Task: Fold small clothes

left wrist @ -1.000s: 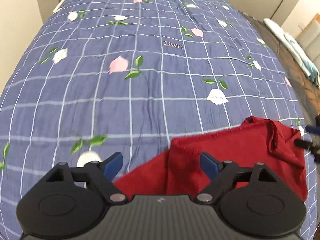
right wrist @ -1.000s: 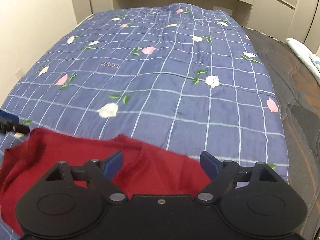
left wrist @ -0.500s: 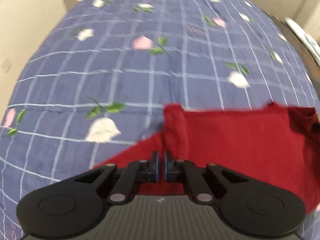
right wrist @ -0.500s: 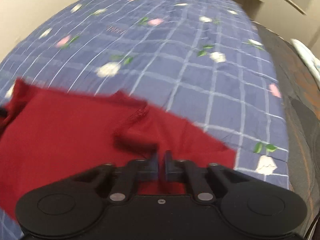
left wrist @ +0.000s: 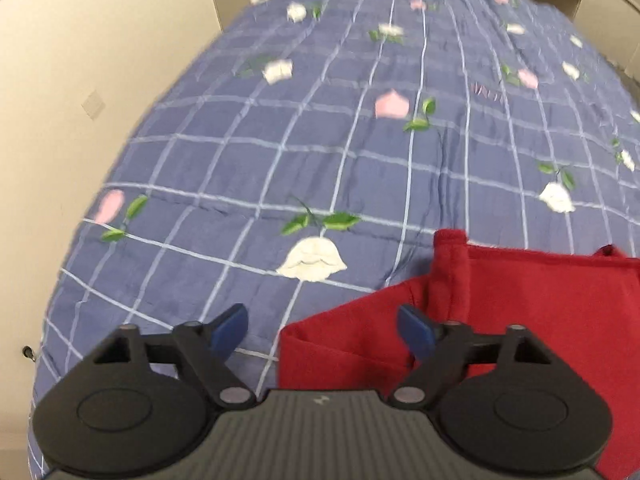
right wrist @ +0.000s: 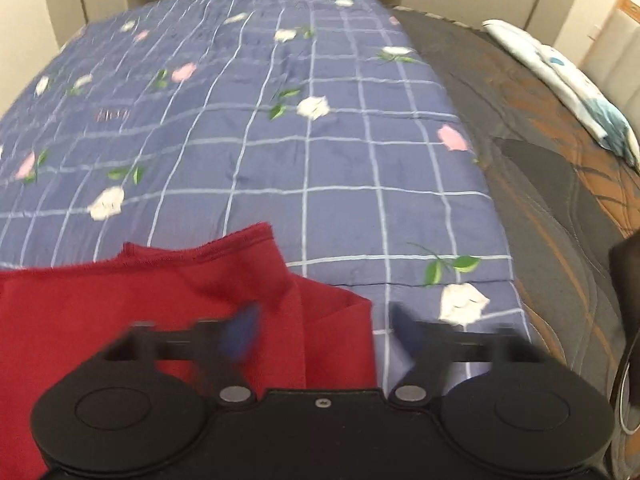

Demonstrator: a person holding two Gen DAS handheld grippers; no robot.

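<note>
The red knit garment (left wrist: 540, 320), soft, light and floppy, lies on the floral quilt (left wrist: 340, 140), best pinched at hemmed corners; left gripper (left wrist: 324, 326) and right gripper (right wrist: 324, 330) have just opened wide, the cloth's edges lying unpinched between their jaws at six o'clock.

Left gripper (left wrist: 322, 328): jaws spread wide, just been opening, blue pads apart, nothing pinched between them, pointing steeply down. Right gripper (right wrist: 324, 330): jaws likewise wide and just been opening, fingers motion-blurred, nothing gripped, tilted steeply down
</note>
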